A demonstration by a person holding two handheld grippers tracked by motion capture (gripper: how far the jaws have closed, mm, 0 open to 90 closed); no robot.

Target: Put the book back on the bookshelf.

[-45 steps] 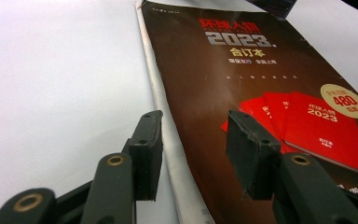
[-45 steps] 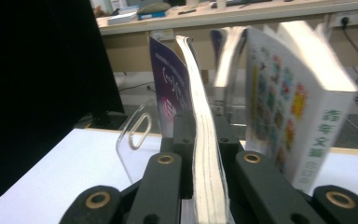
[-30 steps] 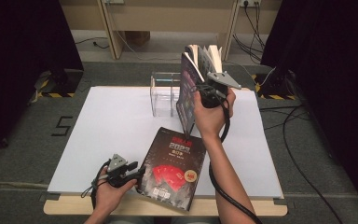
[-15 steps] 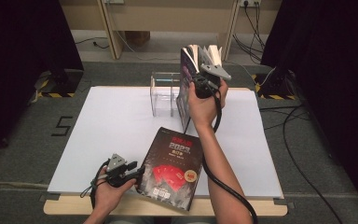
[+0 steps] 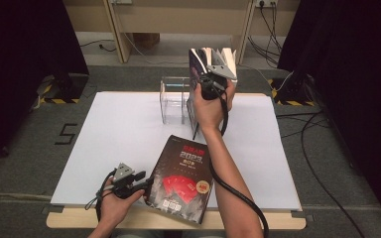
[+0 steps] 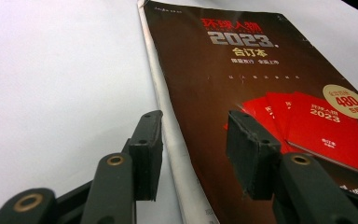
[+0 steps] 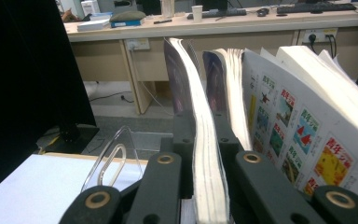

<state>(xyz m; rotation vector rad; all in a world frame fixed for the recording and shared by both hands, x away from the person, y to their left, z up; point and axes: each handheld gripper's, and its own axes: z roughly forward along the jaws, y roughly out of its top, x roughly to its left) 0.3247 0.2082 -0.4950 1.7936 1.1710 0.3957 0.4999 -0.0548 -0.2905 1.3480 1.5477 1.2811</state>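
Right claw (image 7: 204, 140) clamped on upright magazine (image 7: 205, 154) by clear rack (image 5: 174, 99); left claw (image 6: 193, 140) open astride flat magazine's (image 6: 261, 88) edge.

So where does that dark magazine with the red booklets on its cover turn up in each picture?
High view: the dark magazine lies flat at the near table edge, beside the left gripper.
Left gripper view: its cover lies at upper right, beyond the jaws.
Right gripper view: not in it.
Shared landmark: white tabletop.
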